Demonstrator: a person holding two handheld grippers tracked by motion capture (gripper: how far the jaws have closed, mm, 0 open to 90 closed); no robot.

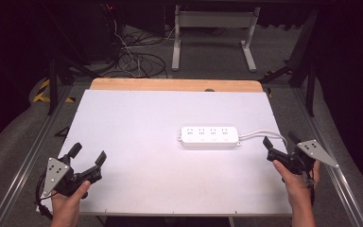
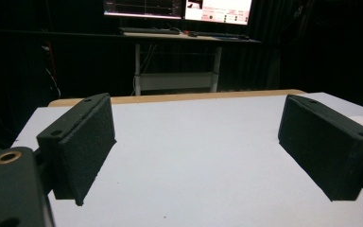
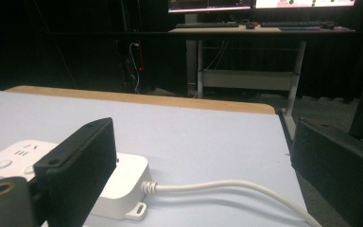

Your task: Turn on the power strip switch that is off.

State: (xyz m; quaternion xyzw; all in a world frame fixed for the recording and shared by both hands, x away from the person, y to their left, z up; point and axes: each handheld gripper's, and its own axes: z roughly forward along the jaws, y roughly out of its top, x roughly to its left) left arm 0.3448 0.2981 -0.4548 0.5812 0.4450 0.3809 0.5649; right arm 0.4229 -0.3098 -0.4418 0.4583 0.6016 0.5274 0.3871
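White rectangular plastic power strip (image 1: 210, 136) on white desk (image 1: 137, 142); left tongs (image 1: 87, 155) at 8 o'clock and right tongs (image 1: 280, 141) at 3 o'clock, both apart.

The white rectangular tabletop (image 1: 137, 142) lies bare left of centre; only the white plastic power strip (image 1: 210, 136) and its white cord (image 1: 260, 135) obstruct the right side.
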